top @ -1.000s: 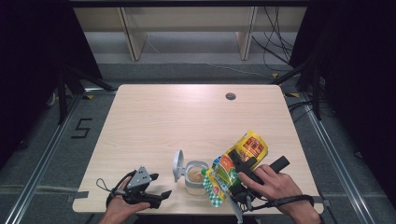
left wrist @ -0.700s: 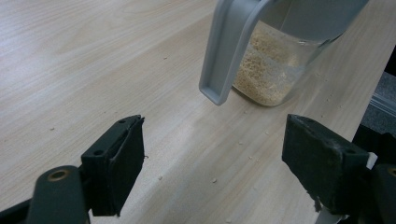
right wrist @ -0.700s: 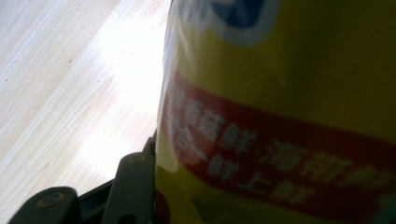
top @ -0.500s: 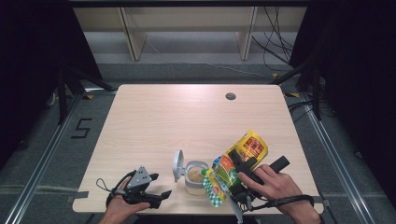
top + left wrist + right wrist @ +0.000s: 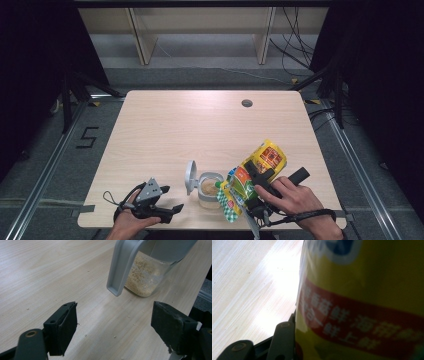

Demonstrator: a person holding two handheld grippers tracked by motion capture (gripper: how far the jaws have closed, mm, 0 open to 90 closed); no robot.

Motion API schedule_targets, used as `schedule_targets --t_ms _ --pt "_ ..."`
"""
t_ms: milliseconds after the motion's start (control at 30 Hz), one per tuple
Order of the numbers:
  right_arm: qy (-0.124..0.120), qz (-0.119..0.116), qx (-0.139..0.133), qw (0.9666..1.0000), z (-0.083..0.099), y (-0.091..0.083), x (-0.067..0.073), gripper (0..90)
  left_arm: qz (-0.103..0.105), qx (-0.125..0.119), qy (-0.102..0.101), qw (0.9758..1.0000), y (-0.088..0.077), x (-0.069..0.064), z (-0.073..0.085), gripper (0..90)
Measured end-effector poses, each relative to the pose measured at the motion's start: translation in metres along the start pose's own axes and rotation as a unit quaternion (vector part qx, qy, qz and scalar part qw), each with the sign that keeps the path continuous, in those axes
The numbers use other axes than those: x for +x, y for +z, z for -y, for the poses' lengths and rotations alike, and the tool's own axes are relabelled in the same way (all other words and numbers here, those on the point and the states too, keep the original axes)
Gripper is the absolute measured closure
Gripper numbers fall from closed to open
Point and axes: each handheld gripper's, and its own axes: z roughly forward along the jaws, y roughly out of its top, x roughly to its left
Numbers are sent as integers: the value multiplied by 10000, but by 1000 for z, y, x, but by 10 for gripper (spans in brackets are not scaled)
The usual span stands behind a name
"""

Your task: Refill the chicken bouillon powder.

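Note:
A clear jar with beige granules stands near the table's front edge, its grey lid swung open to its left. My right gripper is shut on a yellow snack bag, which is tilted with its green lower end down beside the jar's right side. In the right gripper view the bag lies close against the camera, beside one black finger. My left gripper rests low on the table left of the jar, open and holding nothing. In the left gripper view the left gripper points at the jar and the lid.
The wooden table has a round cable hole at the back right. Small crumbs lie on the wood near the jar. A shelf unit stands beyond the table, and the table's front edge is right at the hands.

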Motion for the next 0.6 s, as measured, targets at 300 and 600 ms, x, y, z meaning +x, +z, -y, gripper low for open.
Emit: schedule_targets --t_ms 300,600 --pt "-3 -2 -11 10000 0 0 0 564 0 11 12 10000 0 0 0 205" --pt "-11 5 -7 10000 0 0 0 564 -40 83 116 9999 -1 2 0 205"
